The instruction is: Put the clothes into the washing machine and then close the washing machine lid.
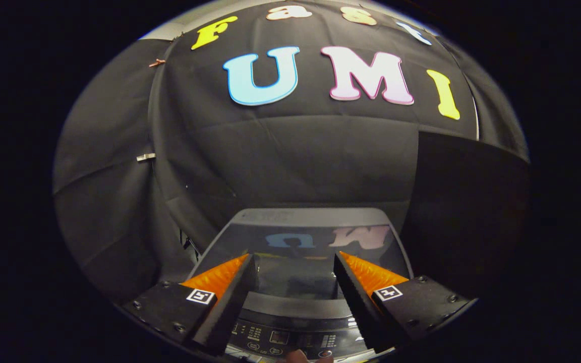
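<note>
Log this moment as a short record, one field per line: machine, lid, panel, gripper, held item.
machine: washing machine, just ahead of and below the fingers
lid: glossy lid lying flat, closed
panel: control panel at the near edge, between the fingers
gripper: gripper open, fingers spread above the lid
held item: none between the fingers
surroundings: black cloth wall behind the machine

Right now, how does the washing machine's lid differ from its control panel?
The lid is glossy, mirrors the wall and lies flat and shut beyond the open, empty gripper; the control panel is matt, curved, dotted with buttons, and sits under the fingers. The lid is larger. Both are dark and belong to the same washing machine.
</note>
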A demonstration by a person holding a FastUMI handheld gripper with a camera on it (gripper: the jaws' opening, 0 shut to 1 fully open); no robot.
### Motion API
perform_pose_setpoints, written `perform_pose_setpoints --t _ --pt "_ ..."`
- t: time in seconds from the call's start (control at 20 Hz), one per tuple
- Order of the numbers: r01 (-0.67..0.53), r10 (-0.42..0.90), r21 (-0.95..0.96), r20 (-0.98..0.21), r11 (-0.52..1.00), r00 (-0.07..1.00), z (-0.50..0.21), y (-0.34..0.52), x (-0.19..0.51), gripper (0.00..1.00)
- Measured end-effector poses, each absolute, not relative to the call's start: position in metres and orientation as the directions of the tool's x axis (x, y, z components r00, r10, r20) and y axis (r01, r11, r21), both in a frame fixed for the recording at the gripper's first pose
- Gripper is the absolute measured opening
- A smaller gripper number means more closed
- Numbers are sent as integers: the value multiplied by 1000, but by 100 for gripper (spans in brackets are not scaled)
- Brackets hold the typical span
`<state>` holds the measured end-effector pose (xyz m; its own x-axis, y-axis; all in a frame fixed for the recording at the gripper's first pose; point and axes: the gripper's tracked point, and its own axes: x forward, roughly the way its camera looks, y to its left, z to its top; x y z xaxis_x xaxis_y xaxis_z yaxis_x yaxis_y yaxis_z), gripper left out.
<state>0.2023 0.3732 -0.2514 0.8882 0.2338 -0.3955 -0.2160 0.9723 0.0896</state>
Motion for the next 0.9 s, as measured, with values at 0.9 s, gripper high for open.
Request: perform_pose_setpoints --t 0.9 --pt "-194 194 -21 9 981 981 -8 285 112 98"
